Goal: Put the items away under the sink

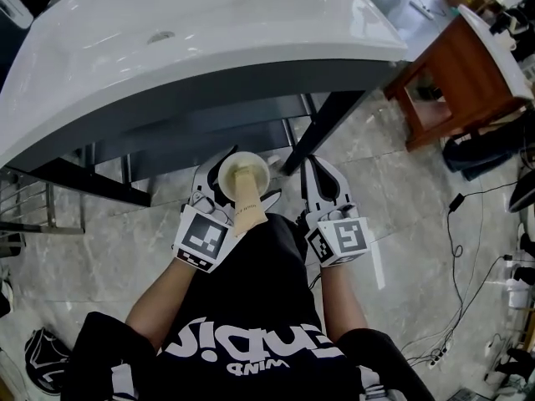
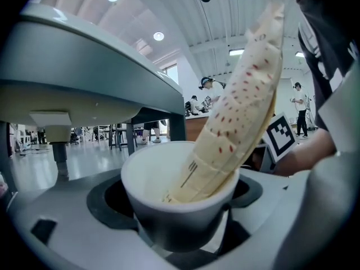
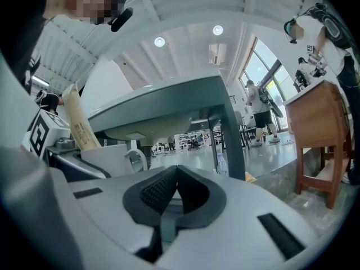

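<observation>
A white cup (image 1: 226, 166) with a cream packet (image 1: 246, 205) standing slanted in it is held just below the front edge of the white sink (image 1: 209, 32). My left gripper (image 1: 241, 178) is shut on that cup. In the left gripper view the cup (image 2: 169, 173) fills the space between the jaws of the left gripper (image 2: 180, 221), and the red-speckled packet (image 2: 236, 117) leans up to the right. My right gripper (image 1: 323, 174) hangs beside it on the right, shut and empty. In the right gripper view the right gripper (image 3: 171, 193) shows its pads meeting, with the cup (image 3: 112, 157) to the left.
Dark frame legs (image 1: 334, 119) run under the sink. A metal rack (image 1: 33, 207) stands at the left. A wooden table (image 1: 460, 73) and a dark bag (image 1: 489, 144) are on the right, and cables (image 1: 456, 249) trail over the marble floor.
</observation>
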`<state>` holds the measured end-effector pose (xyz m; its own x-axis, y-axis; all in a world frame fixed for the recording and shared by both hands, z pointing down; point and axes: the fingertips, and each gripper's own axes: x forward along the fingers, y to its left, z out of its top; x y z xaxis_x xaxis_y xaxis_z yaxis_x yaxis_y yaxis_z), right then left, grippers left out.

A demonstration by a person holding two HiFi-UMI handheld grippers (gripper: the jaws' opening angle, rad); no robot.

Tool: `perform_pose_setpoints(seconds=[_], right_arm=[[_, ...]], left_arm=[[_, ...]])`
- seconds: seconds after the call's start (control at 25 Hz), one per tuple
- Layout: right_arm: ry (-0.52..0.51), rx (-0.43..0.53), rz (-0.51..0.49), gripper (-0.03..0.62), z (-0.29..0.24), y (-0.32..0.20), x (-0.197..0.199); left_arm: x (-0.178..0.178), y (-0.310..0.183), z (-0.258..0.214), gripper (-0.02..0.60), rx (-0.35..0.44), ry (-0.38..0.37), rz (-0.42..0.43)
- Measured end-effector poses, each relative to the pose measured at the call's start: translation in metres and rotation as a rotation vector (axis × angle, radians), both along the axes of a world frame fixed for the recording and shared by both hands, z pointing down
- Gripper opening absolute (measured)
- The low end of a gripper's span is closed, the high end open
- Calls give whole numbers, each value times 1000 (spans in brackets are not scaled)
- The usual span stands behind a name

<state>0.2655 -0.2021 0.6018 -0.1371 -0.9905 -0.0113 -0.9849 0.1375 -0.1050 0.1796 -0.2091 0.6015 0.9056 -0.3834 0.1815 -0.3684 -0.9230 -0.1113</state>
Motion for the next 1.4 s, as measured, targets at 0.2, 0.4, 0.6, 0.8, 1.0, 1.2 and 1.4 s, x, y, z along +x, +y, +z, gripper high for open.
perform_pose_setpoints(seconds=[0.2, 0.4, 0.6, 0.8, 1.0, 1.2, 1.4], right_arm=[[15, 29, -19, 18, 8, -4, -7], [13, 46, -23, 18, 15, 1, -13], [14, 57, -13, 18, 16, 7, -12], [22, 64, -15, 18, 13, 10, -14], [24, 70, -6, 18, 12, 9, -11], [24, 68, -5, 18, 15, 8, -9], [27, 67, -21, 18, 15, 2, -11]], left_arm=[[-3, -1, 10, 469, 22, 7, -21], [-4, 4, 18, 469, 34, 14, -19], [-1, 6, 22, 469, 47, 14, -15], [1, 5, 23, 469, 56, 11, -12], [3, -1, 26, 469, 60, 9, -14], [6, -9, 32, 469, 62, 2, -28], [6, -24, 37, 469, 64, -7, -51]])
